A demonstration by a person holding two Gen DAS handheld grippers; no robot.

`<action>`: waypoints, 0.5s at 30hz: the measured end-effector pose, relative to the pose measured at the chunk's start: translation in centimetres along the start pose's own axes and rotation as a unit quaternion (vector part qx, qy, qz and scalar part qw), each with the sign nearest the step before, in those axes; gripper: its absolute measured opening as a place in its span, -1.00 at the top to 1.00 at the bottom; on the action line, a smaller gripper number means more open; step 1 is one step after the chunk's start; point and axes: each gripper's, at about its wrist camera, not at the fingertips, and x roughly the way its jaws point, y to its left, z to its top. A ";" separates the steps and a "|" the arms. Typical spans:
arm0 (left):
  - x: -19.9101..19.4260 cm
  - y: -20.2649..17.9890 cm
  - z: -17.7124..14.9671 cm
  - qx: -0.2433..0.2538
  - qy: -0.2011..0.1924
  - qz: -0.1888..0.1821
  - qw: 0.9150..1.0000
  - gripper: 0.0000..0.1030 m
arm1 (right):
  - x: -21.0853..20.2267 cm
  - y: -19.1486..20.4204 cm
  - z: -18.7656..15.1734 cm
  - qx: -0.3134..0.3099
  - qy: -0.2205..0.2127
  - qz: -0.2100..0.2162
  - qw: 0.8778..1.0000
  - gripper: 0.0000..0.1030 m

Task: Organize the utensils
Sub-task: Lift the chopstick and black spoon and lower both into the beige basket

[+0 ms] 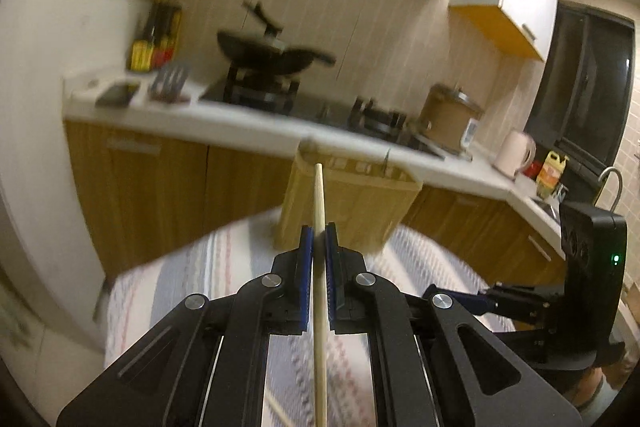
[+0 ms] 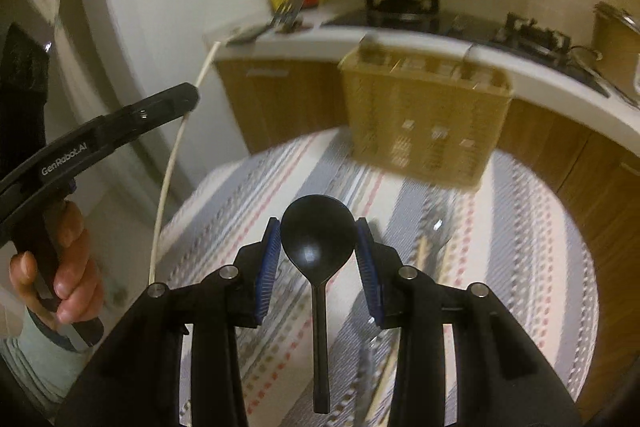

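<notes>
The one legible text is "GenRobot.AI", in white letters along the black arm of the left gripper point(image 2: 188, 98), seen from the right wrist camera. The yellow bottle point(image 1: 551, 167) on the bench carries a label, probably printed, too blurred to read.

Behind your work ran a white bench point(image 1: 224, 125) with wood-fronted cabinets point(image 1: 152, 187) beneath it. On the hob you had a black wok point(image 1: 276, 57) raised on its stand, and further right a brown rice cooker point(image 1: 450, 117), a pale pink kettle point(image 1: 516, 153) and a yellow bottle point(image 1: 552, 169) near the sink tap point(image 1: 610, 183). A slotted spatula point(image 1: 170, 81) lay at the left end beside yellow and red bottles point(image 1: 154, 47). A striped cloth point(image 2: 520, 247) covered the round surface below you.
</notes>
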 end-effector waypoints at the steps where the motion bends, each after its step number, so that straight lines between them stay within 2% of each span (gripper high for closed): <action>1: 0.0 -0.4 0.5 0.004 -0.013 -0.001 1.000 0.93 | -0.2 -0.7 0.4 0.005 -0.008 -0.007 1.000 0.34; 8: 1.4 -2.6 5.3 0.010 -0.094 -0.025 0.995 0.93 | -1.9 -5.7 4.9 0.051 -0.084 -0.032 0.995 0.34; 11: 2.9 -3.5 7.7 0.013 -0.131 -0.021 0.991 0.93 | -2.3 -7.7 7.2 0.063 -0.120 -0.057 0.989 0.34; 15: 5.5 -4.4 10.2 0.015 -0.160 -0.016 0.987 0.93 | -2.2 -10.0 9.8 0.077 -0.161 -0.072 0.981 0.34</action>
